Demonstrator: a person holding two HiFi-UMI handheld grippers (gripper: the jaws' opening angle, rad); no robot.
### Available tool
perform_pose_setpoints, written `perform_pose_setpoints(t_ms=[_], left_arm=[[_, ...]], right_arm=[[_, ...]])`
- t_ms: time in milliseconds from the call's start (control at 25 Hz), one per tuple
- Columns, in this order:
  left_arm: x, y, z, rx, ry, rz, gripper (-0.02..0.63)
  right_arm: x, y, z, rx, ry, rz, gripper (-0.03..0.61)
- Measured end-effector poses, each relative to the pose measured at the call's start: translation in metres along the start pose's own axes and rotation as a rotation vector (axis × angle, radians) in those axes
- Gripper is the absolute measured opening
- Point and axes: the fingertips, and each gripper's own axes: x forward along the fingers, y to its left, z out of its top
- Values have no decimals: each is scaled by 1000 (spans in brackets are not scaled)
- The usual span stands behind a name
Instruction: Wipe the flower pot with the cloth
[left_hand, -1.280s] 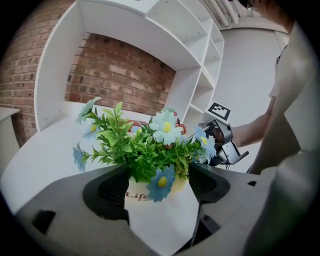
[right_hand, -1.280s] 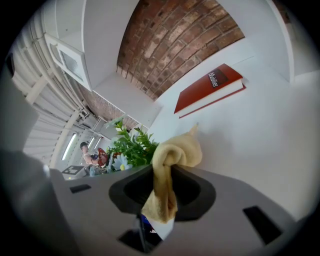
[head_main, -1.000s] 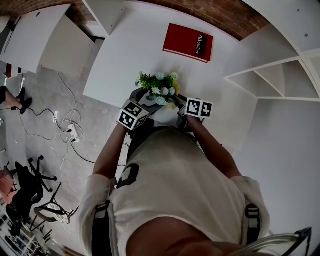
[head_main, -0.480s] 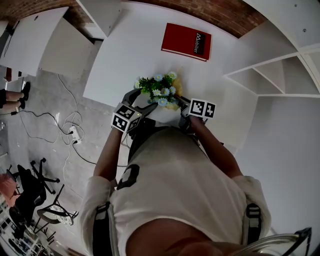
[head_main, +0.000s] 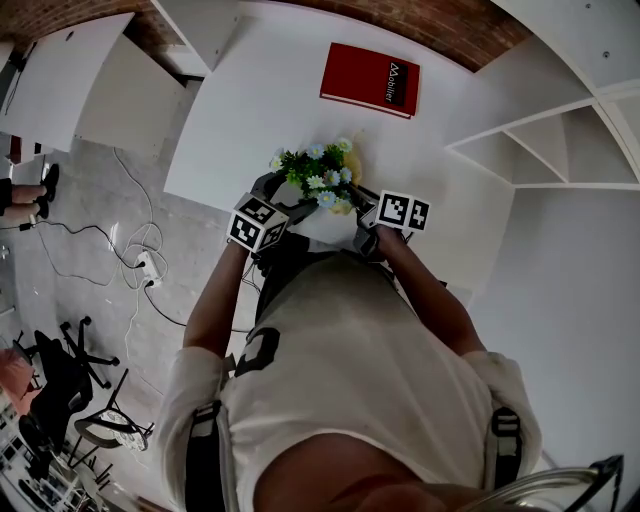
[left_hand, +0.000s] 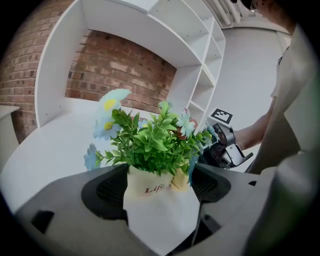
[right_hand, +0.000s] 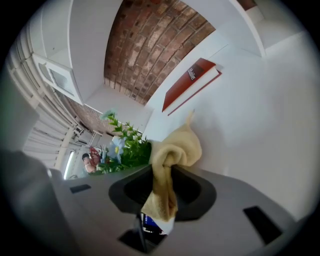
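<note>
Loads of bare desk (head_main: 260, 100) left of and behind the flower pot (left_hand: 160, 210). Only the red book (head_main: 370, 80) sits further back, and the shelf unit (head_main: 545, 150) boxes in the right side.

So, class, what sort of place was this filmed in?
Probably an office or studio workroom: a white table before a brick wall, white shelves, and office chairs with cables on the floor.
</note>
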Motion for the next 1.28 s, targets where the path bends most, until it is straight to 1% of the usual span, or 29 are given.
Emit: perform_pose_setpoints(t_ms=[120,200,280,360,480,600,680,760,880,1000,1080,1200,1280], left_arm=[[0,-10,-11,-1,17,-7,370],[0,-21,-22,-4,48,-32,370],[4,-33,-30,18,88,-55,370],[8,-36,-36,37,107,-42,370],[2,-25,-34,34,95,3,370],[-6,1,-28,47,88,50,370],[-5,14,-22,76,91,44,370],[1,20,-16,120,114,21,370],[11,19,-11,147,131,8,370],[14,12,-10,119,95,31,370],[16,7,-11,89,78,56,370],[17,-5,-11,50,63,87,368],[19,-11,-13,34,53,96,368]], right_arm=[[2,-11,-13,8,20,-28,114],[5,-16,-23,-2,46,-44,115],[7,-20,-32,-18,74,-55,114],[8,-23,-37,-19,86,-62,115],[7,-27,-35,-10,80,-69,115],[4,-30,-33,-13,84,-75,115],[2,-30,-31,-13,82,-75,115],[0,-25,-26,-15,69,-62,115],[-5,-12,-11,-8,16,-26,115],[-9,3,4,26,-56,26,115],[-10,3,6,32,-78,25,115],[-11,-10,-7,56,-68,-3,117],[-10,-18,-21,74,-41,-19,117]])
